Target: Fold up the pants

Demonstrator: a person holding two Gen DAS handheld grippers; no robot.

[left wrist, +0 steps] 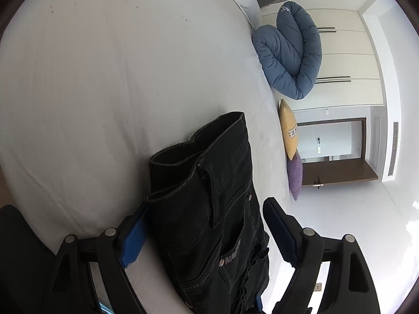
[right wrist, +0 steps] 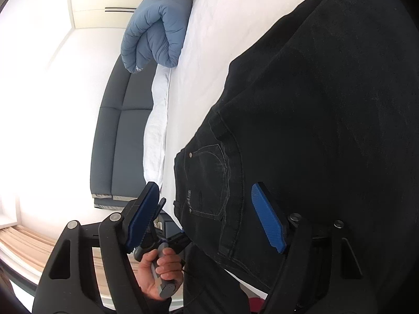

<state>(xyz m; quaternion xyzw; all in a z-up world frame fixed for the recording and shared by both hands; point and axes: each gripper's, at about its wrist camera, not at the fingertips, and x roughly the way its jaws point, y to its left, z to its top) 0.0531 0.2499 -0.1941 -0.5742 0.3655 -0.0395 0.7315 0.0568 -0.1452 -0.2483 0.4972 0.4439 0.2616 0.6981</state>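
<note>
Two grippers are in my views, and both stand with their jaws apart around black denim. From my left wrist camera, reading left to right, I see the white bed sheet [left wrist: 91,91] filling most of the picture, then the black jeans [left wrist: 209,196] lying on it with the waistband end and a belt loop toward the far side. My left gripper [left wrist: 204,233] straddles them: its left blue pad [left wrist: 133,240] sits just beside the denim edge, possibly touching it, while the right pad stands clear of the cloth with white sheet showing between. Further right, a rolled blue quilt [left wrist: 290,52], a yellow cushion [left wrist: 288,130] and a purple cushion [left wrist: 296,178] lie along the bed's edge.

From my right wrist camera, a dark sofa [right wrist: 123,130] comes first at the left, with the quilt above it. Lower down, the person's hand [right wrist: 159,269] grips the handle of the other gripper. My right gripper [right wrist: 207,217] is spread wide, its left pad off the denim and its right pad [right wrist: 267,219] lying over the dark cloth; I cannot tell whether it presses down. Between them lie the jeans' rear pocket and rivets, and the jeans spread on toward the right and up across the sheet.
</note>
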